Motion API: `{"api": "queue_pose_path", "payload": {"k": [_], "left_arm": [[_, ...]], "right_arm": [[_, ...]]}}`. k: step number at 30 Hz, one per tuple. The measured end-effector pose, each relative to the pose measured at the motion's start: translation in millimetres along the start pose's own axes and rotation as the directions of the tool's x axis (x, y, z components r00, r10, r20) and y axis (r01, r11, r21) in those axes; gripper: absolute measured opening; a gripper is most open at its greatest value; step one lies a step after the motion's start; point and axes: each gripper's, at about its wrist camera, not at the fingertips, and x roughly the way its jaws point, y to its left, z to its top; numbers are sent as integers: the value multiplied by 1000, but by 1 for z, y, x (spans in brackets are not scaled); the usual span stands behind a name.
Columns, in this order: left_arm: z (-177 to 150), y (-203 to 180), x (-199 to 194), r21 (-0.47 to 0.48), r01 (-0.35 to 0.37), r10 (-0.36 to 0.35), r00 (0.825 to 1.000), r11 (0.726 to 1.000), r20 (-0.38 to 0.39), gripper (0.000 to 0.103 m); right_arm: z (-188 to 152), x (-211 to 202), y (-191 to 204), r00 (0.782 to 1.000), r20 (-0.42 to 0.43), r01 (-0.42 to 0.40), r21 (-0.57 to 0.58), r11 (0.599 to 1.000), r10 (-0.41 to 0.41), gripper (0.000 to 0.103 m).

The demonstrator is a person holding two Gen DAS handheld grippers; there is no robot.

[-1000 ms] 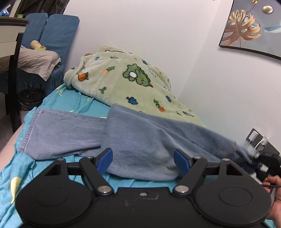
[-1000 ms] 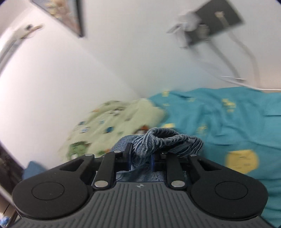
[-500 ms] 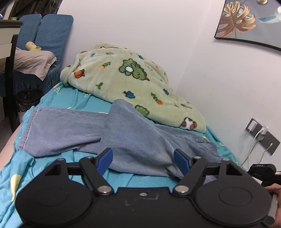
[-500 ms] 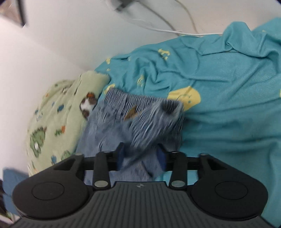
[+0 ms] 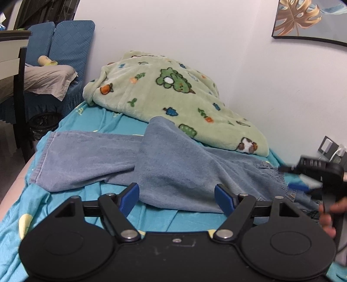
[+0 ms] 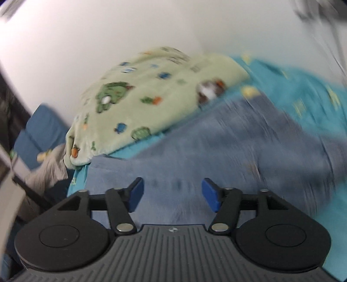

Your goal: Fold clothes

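— Tools first: what have you got on each side?

— Left tool [image 5: 176,195] is spread wide with nothing between its blue pads [image 5: 130,196]; it hangs low over the near edge of the bed, pointing across the jeans [image 5: 173,169]. On my right wrist view the right tool [image 6: 172,194] is released too, pads apart, nothing gripped. That view is badly smeared, so I can't read fine detail in it.

— Where do the jeans lie?

— Spread across the teal bedsheet [image 5: 91,124]. One leg runs out flat to the left, its hem near the bed's left edge. The other leg is draped over it, rising toward the green cartoon blanket [image 5: 169,95] and touching that blanket's lower edge. The waistband end [image 5: 275,173] sits to the right, close to the wall.

— Can you see the right tool from the left camera?

— Yes, at the right edge, blurred, with a hand [image 5: 329,214] wrapped round its grip, just beside the waistband end. I can't tell whether it touches the denim.

— Anything else around the bed?

— The blanket is heaped against the white wall. A framed leaf picture [image 5: 303,19] hangs upper right, a wall socket [image 5: 329,147] with plugs sits low on the right, and a blue chair [image 5: 63,43] stands beyond the bed's far left corner.
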Motion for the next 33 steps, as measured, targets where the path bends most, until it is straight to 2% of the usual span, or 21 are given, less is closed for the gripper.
{"api": "queue_pose_path", "payload": {"k": [4,6,8,10,17,21,25,27,29,32,33], "left_arm": [[-4,1,7,-5,-12,12,1000,1000,-14,74],[-6,2,11,-8,-17,17,1000,1000,-22,74],[-8,2,15,-9,-21,21,999,1000,-30,74],[-9,0,19,0,-27,27,999,1000,-33,74],[-13,-6,29,23,-41,42,998,999,-51,74],[-16,-9,34,35,-48,51,997,998,-61,74],[-14,-10,33,36,-53,55,997,998,-55,74],[-13,-10,32,34,-56,57,997,998,-49,74],[-11,-11,30,33,-58,59,997,998,-44,74],[-9,-11,28,31,-61,62,997,998,-36,74],[-9,-11,28,30,-62,63,997,998,-33,74]], "right_arm": [[7,19,0,999,38,7,-146,989,-1,80],[9,28,-2,999,52,12,-210,978,-1,83],[11,38,-4,998,66,18,-274,962,0,90],[12,46,-4,998,61,7,-298,954,12,94],[12,75,-3,998,-29,-67,-360,930,61,95],[3,88,-9,989,-108,-136,-332,933,105,94],[-10,93,-6,988,-136,-114,-374,920,67,83],[-13,93,-6,989,-138,-97,-398,912,45,69],[-13,92,-8,990,-143,-60,-400,914,2,31],[-13,86,-15,990,-140,-29,-379,925,-26,5],[-13,83,-15,990,-137,-25,-377,926,-30,4]]}}
